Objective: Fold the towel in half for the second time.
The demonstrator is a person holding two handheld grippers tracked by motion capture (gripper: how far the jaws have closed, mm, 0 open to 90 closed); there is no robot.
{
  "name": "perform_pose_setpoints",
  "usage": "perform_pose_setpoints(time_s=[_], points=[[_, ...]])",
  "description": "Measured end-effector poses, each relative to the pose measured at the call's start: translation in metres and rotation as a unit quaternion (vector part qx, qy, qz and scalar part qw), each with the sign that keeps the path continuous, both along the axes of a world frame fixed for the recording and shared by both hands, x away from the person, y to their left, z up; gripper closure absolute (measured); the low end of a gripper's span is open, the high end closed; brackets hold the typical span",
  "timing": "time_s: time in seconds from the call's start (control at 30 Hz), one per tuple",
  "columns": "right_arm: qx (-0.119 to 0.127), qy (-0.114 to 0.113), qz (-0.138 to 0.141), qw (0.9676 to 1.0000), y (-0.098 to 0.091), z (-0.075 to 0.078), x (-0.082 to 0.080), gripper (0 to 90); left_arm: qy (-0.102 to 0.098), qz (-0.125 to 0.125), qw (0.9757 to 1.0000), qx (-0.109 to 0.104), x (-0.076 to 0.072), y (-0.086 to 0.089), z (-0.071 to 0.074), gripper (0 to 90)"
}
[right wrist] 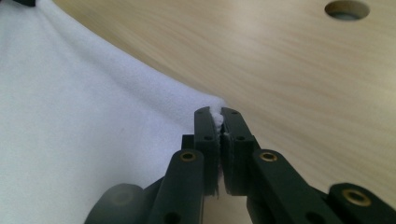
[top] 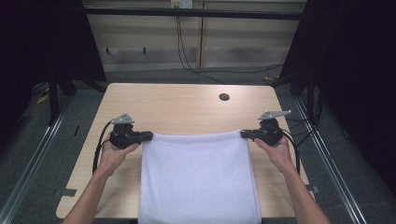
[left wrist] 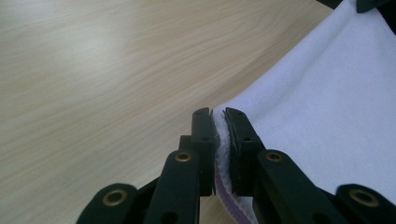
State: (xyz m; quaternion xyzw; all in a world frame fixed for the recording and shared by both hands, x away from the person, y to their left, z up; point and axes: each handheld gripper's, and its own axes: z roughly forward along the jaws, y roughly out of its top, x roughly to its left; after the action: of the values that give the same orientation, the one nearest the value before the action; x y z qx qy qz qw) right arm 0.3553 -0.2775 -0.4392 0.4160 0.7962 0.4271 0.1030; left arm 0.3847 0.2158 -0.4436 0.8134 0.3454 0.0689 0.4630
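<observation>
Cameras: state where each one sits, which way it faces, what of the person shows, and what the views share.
High view: above the person's side, facing forward and down on the table; forearms, left gripper, right gripper.
Left gripper view: rides the left gripper, looking along jaws shut on a corner of the white towel.
Right gripper view: rides the right gripper, jaws shut on another corner.
Shared: towel, tabletop.

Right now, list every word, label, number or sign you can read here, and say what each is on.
No readable text.
Towel: plain white, no label showing; a purple strip at its hem near the left gripper bears no lettering.
Table: bare wood grain, one round hole, no marks.
Left and right gripper jaws: black, unmarked.
Small yellowish box on the back wall: too small and blurred to read.
</observation>
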Motion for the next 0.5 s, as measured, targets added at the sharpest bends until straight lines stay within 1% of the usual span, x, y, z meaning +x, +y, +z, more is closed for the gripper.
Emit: perform_pose_setpoints(time_s=[0.03,0.07,0.1,0.13,0.17,0.2,0.23,0.27,0.3,0.33,0.37,0.4,0.43,0.47,0.5], points=[[0.002,-0.003,-0.002,1.0,0.0,0.005,0.001,86.1,0.0,0.0,1.0,0.0,0.0,0.0,0.0,83.2],[0.002,-0.007,-0.002,1.0,0.0,0.009,0.003,86.1,-0.001,0.006,1.0,-0.004,0.003,0.001,0.003,83.2],[0.002,-0.007,-0.002,1.0,0.0,0.009,0.003,86.1,0.001,0.006,0.9999,-0.008,0.006,0.001,0.006,83.2],[0.008,-0.013,-0.006,0.9999,-0.001,0.017,0.008,86.1,0.0,0.018,0.9998,-0.012,0.014,0.003,0.011,83.2],[0.008,-0.013,-0.006,0.9999,-0.001,0.017,0.008,86.1,0.0,0.018,0.9998,-0.012,0.014,0.003,0.011,83.1],[0.01,-0.018,-0.011,0.9997,-0.003,0.024,0.015,86.2,-0.002,0.024,0.9996,-0.015,0.018,0.004,0.013,83.2],[0.01,-0.018,-0.011,0.9997,-0.003,0.024,0.015,86.2,-0.002,0.028,0.9993,-0.024,0.022,0.005,0.016,83.2],[0.007,-0.023,-0.014,0.9996,-0.003,0.032,0.022,86.3,-0.004,0.033,0.9991,-0.027,0.027,0.005,0.02,83.2],[0.007,-0.023,-0.014,0.9996,-0.003,0.032,0.022,86.3,-0.009,0.036,0.9989,-0.028,0.031,0.004,0.023,83.2],[0.006,-0.026,-0.015,0.9995,-0.003,0.036,0.026,86.4,-0.012,0.037,0.9989,-0.025,0.035,0.003,0.028,83.3],[0.006,-0.029,-0.021,0.9994,-0.003,0.044,0.033,86.5,-0.023,0.039,0.9988,-0.021,0.04,-0.001,0.037,83.3],[0.006,-0.029,-0.023,0.9993,-0.004,0.047,0.037,86.6,-0.023,0.039,0.9988,-0.021,0.04,-0.001,0.037,83.3],[0.006,-0.03,-0.026,0.9992,-0.004,0.05,0.04,86.7,-0.035,0.04,0.9982,-0.028,0.043,-0.002,0.047,83.4],[0.006,-0.03,-0.026,0.9992,-0.004,0.05,0.04,86.7,-0.035,0.04,0.9982,-0.028,0.043,-0.002,0.047,83.4],[0.006,-0.031,-0.028,0.9991,-0.005,0.052,0.042,86.8,-0.042,0.039,0.9979,-0.031,0.044,-0.002,0.051,83.4]])
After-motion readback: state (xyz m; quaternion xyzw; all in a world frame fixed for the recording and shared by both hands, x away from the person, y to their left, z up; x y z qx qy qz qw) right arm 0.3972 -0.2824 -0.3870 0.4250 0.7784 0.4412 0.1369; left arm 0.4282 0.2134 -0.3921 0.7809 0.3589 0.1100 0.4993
